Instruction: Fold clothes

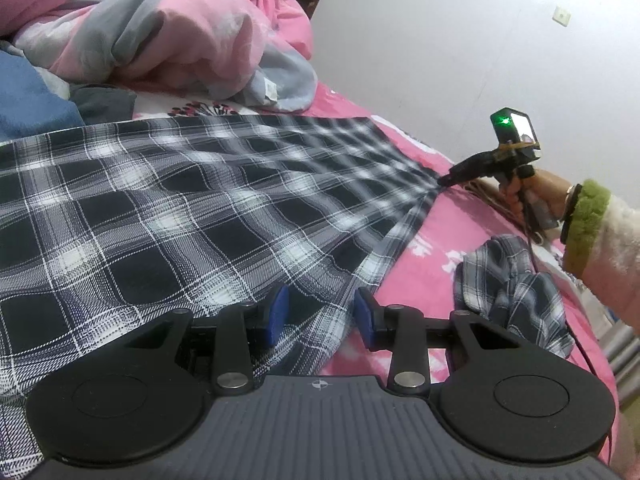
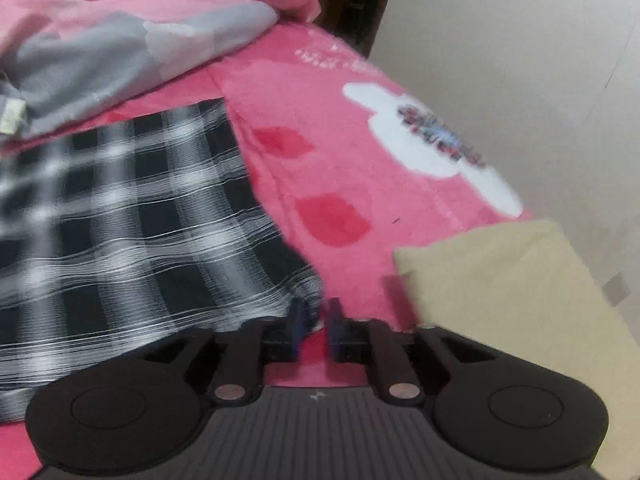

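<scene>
The black-and-white plaid cotton garment (image 1: 168, 208) lies spread across the pink fleece bed cover (image 1: 424, 264), and what matters most is how it sits between my two tools. In the left wrist view, my right tool (image 1: 444, 179) has its tips at the garment's far corner, and the plaid lines fan out from that spot as if the cloth is pulled taut there; I judge it to be pinching the corner. The right wrist view is blurred: the blue pads stand close together with a narrow gap, pink cover shows through it, and the plaid edge reaches only the left pad, so from that view alone I cannot tell if cloth is caught. My left tool (image 1: 322, 314) hovers over the near hem with its blue pads apart and nothing between them, the hem passing just under and between them. The garment's long axis runs from my left across to the right tool's corner, and the right-hand edge joins the two tools. A crumpled plaid sleeve or end (image 1: 516, 288) lies bunched to the right, beside my right sleeve cuff (image 1: 588, 220). A pink-and-grey quilt (image 1: 160, 28) is heaped behind. The left tool is nearer the free hem.
</scene>
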